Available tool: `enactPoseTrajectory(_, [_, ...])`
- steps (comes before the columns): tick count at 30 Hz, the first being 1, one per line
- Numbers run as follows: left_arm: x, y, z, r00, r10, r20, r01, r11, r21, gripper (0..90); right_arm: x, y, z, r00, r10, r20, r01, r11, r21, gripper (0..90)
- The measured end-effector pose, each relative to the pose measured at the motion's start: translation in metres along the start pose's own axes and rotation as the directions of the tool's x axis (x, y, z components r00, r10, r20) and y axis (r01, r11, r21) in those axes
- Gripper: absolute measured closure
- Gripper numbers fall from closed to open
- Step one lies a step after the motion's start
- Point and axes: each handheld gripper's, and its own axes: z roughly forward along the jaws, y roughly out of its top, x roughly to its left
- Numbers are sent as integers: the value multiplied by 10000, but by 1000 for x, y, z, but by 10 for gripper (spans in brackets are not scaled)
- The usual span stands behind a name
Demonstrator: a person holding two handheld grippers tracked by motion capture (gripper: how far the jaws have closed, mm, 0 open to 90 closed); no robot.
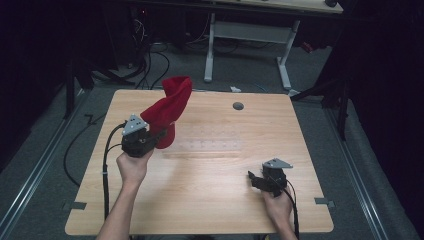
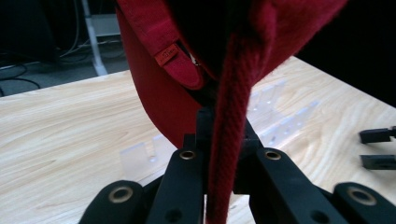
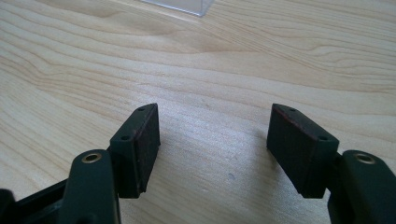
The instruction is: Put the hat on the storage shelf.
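A red cloth cap [image 1: 169, 107] with a strap at the back hangs upright above the bench's left side, its rim pinched between closed jaws

1 red fabric cap [image 1: 169, 107], 1 light wooden table [image 1: 210, 200], 1 clear plastic rack [image 1: 210, 146], 2 black handheld grippers: left gripper [image 1: 159, 134], right gripper [image 1: 253, 179].

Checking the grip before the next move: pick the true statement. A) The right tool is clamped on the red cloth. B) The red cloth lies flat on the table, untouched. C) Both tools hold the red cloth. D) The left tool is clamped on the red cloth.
D: the left tool is shut on the red cloth, lifting it, while the right tool stands open over bare table.
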Motion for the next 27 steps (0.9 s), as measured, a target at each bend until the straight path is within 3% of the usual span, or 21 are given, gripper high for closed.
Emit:
enactPoseTrajectory(15, [16,-6,17,9983,233,-531,-234,9997,2,853,0,0,0,10000,-6,5,6,10000,3,344])
enactPoseTrajectory(27, [26,-17,24,9973,46,-738,-46,10000,-6,852,1,0,0,10000,-1,4,1,10000,10,340])
